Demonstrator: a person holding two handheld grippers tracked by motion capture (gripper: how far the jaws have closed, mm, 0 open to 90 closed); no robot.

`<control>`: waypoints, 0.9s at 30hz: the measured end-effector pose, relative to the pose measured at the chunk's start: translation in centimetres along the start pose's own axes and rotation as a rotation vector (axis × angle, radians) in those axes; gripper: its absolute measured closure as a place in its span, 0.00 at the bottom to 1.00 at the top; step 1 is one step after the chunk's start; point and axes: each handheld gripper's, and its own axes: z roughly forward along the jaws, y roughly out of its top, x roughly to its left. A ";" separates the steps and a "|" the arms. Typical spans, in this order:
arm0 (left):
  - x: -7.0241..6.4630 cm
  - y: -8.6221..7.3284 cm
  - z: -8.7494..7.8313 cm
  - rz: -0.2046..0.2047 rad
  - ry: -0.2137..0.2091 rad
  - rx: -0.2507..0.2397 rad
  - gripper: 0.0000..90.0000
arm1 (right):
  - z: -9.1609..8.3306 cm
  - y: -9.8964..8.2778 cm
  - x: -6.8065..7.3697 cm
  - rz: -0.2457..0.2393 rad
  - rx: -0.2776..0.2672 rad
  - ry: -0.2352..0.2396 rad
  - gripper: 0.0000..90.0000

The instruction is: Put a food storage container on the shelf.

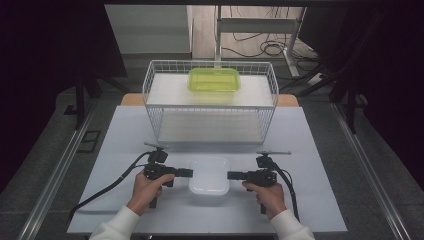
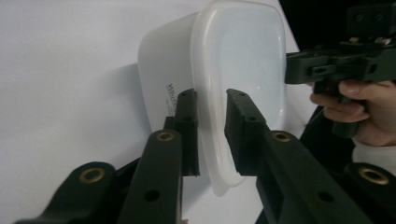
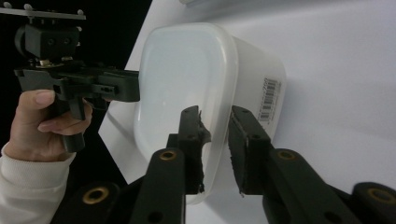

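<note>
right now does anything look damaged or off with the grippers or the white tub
One thing: in the right gripper view the pad on the left-hand jaw of the right gripper looks torn and ragged along its edge. The white tub sits square and lidded between both grippers, with nothing spilled.

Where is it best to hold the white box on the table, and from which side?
Take the white box by its rim, one pair of tongs from each short side: left tongs, right tongs. The rim sticks out thin enough to pinch.
</note>
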 end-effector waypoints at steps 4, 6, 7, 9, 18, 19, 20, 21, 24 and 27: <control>-0.1 -0.2 -0.2 0.000 0.002 -0.011 0.86 | 0.0 0.0 0.1 -0.005 0.001 -0.001 0.86; -0.4 -0.2 -0.3 0.007 0.001 -0.022 0.88 | -0.1 0.0 0.2 -0.023 -0.008 -0.005 0.87; -0.4 -0.2 -0.3 0.007 0.001 -0.022 0.88 | -0.1 0.0 0.2 -0.023 -0.008 -0.005 0.87; -0.5 -0.3 -0.4 0.016 0.009 -0.029 0.88 | -0.2 0.1 0.5 -0.049 -0.009 -0.019 0.87; -1.6 -0.2 -1.5 0.075 0.025 -0.070 0.88 | -0.7 0.5 1.6 -0.135 -0.041 -0.018 0.87; -1.6 -0.2 -1.5 0.075 0.025 -0.070 0.88 | -0.7 0.5 1.6 -0.135 -0.041 -0.018 0.87; -1.7 -0.2 -1.6 0.077 0.024 -0.075 0.88 | -0.8 0.5 1.8 -0.139 -0.044 -0.013 0.87; -1.8 -0.2 -1.8 0.080 0.023 -0.076 0.88 | -0.8 0.5 1.9 -0.146 -0.047 -0.011 0.87; -2.0 -0.2 -2.1 0.088 0.017 -0.089 0.88 | -1.0 0.6 2.4 -0.168 -0.055 -0.006 0.87; -2.1 -0.2 -2.3 0.093 0.021 -0.095 0.88 | -1.1 0.7 2.7 -0.187 -0.062 -0.007 0.87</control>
